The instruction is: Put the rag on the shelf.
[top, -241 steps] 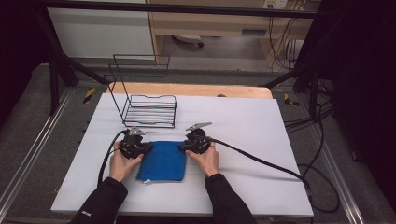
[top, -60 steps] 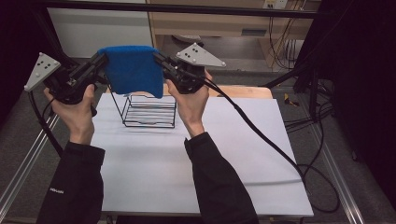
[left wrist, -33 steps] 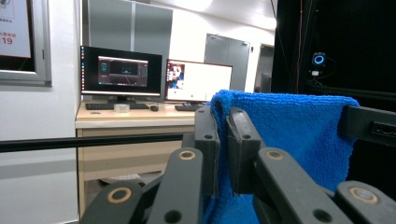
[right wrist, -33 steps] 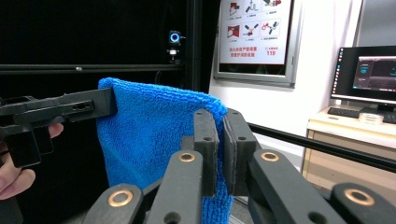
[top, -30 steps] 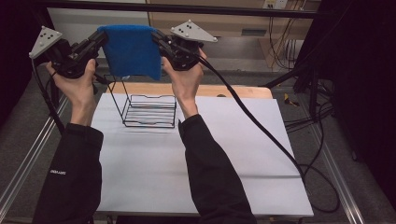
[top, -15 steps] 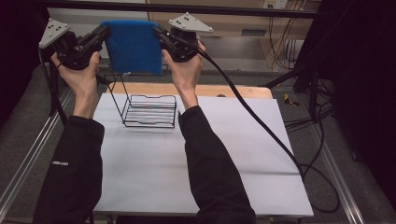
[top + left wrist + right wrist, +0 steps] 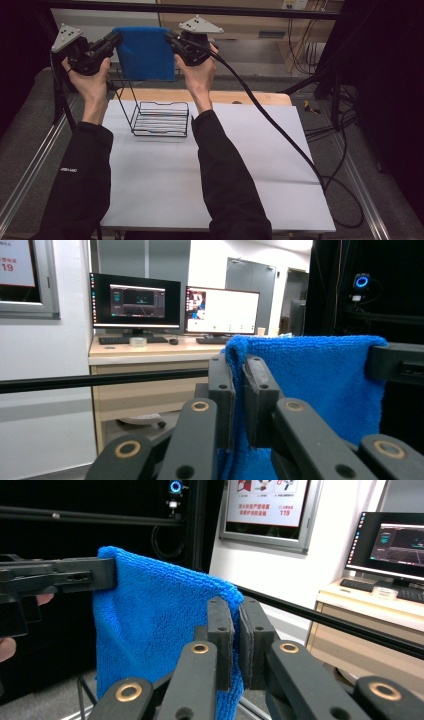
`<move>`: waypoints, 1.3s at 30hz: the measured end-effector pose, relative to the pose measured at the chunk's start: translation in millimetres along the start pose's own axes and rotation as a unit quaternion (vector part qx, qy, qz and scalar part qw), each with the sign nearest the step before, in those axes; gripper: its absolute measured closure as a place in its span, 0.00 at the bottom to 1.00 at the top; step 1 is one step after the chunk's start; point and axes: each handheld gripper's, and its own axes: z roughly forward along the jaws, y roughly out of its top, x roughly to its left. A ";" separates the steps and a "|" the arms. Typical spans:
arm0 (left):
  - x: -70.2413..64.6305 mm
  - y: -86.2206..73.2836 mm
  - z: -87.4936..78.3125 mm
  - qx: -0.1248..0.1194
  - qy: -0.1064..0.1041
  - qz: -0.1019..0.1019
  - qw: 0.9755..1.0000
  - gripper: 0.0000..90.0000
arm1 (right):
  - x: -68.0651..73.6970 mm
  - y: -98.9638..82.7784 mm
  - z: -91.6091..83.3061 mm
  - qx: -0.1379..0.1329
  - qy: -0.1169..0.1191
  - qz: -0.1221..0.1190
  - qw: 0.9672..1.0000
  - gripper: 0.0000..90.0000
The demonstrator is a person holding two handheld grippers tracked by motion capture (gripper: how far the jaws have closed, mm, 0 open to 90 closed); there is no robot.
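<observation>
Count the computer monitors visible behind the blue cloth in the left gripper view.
2. A dark-screened monitor stands at the left of the desk; a brighter monitor stands right of it, beside the blue cloth. The cloth may hide more.

1. A white rectangular table top [image 7: 260,165] is the landmark.
2. A black wire rack [image 7: 159,116] with a tall wire back stands on the table's far left part.
3. A light wooden board [image 7: 250,97] lies along the table's far edge, just behind the rack.
4. Beyond the table, a beige wooden desk [image 7: 150,352] carries two dark computer monitors [image 7: 135,304] side by side.
5. A framed wall notice [image 7: 270,510] hangs on a white wall beyond the table.
</observation>
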 end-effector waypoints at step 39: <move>1.2 -43.3 -43.7 0.059 -0.023 0.033 0.997 0.92 | 27.8 -39.4 -21.1 0.065 0.063 0.018 0.996 0.94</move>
